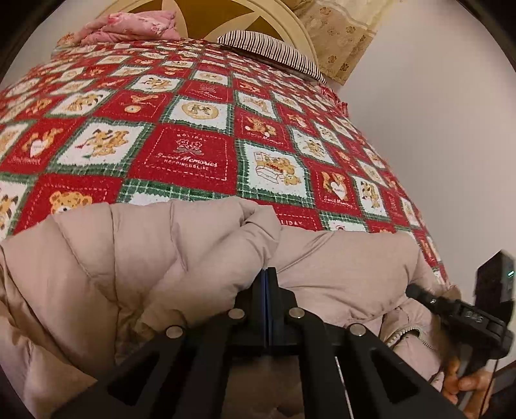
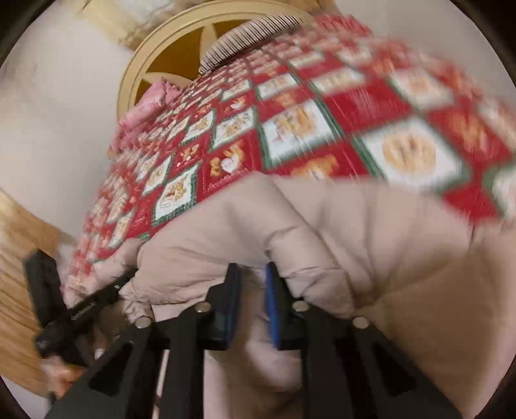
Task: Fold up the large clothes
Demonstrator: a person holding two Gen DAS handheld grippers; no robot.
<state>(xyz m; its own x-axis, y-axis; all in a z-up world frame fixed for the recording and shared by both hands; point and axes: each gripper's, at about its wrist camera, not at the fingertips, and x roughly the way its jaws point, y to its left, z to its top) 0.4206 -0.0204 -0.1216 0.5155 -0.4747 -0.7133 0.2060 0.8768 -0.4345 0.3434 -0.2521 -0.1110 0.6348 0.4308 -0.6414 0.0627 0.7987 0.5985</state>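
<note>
Left wrist view: a beige puffer jacket (image 1: 180, 258) lies across the near edge of the bed, on a red, green and white patchwork blanket (image 1: 190, 154) printed with teddy bears and the words "Sweet Memories". The jacket's quilted panels bulge up in a ridge just ahead of the left tongs (image 1: 266, 274), whose black fingers with blue pads are pressed together with no gap showing; whether any fabric is pinched between them cannot be told, though the tips touch the jacket's fold. At the far edge of the bed a striped pillow (image 1: 274, 48) leans by the round cream headboard (image 1: 290, 29), and a pink floral quilt (image 1: 135, 27) is bunched at the far left corner. A patterned curtain (image 1: 342, 35) hangs beyond the pillow. At the right edge of the view the right tongs (image 1: 419, 295) reach into the jacket near its zipper, with a hand (image 1: 464, 383) holding the handle.

Right wrist view: this picture is motion-blurred, mostly on the right side. The right tongs (image 2: 253, 274) stand with a gap between the blue pads, and the puffer jacket (image 2: 322, 232) bunches around both fingers, with some of its fabric lying in the gap; it is not squeezed. The blanket (image 2: 290, 129) spreads beyond towards the headboard (image 2: 154, 64), pillow (image 2: 245, 35) and pink quilt (image 2: 145, 109). At the lower left the left tongs (image 2: 96, 296) touch the jacket's edge.
</note>
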